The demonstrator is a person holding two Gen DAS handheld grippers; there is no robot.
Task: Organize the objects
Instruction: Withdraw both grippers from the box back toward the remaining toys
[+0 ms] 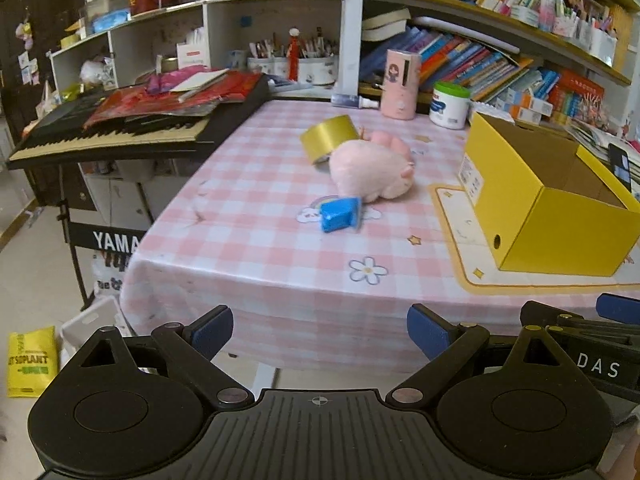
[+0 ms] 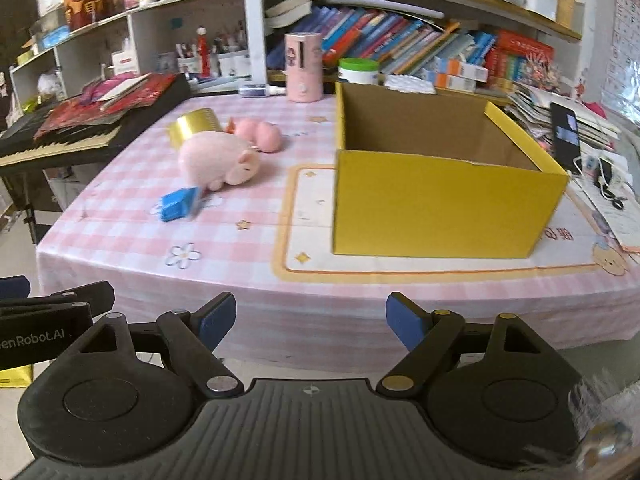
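A desk (image 1: 256, 248) under a pink checked cloth fills both views, with crowded bookshelves (image 2: 420, 40) along the back and a black keyboard (image 1: 120, 128) piled with red papers butting against its left edge. On the cloth lie a pink plush pig (image 1: 372, 170), a gold tape roll (image 1: 330, 138) just behind it and a small blue object (image 1: 340, 214) (blurred, perhaps a box) just in front. An open yellow box (image 2: 440, 200) stands to their right on a cream mat.

The left hand-held gripper (image 1: 320, 332) and the right hand-held gripper (image 2: 310, 322) both hover short of the desk's near edge, jaws spread wide with nothing between them.

Only the right wrist view shows the box's bare brown inside, a second pink toy (image 2: 260, 136) behind the pig and a dark phone (image 2: 566, 136) propped beyond the box. Only the left view shows the floor with a yellow bag (image 1: 30, 362).
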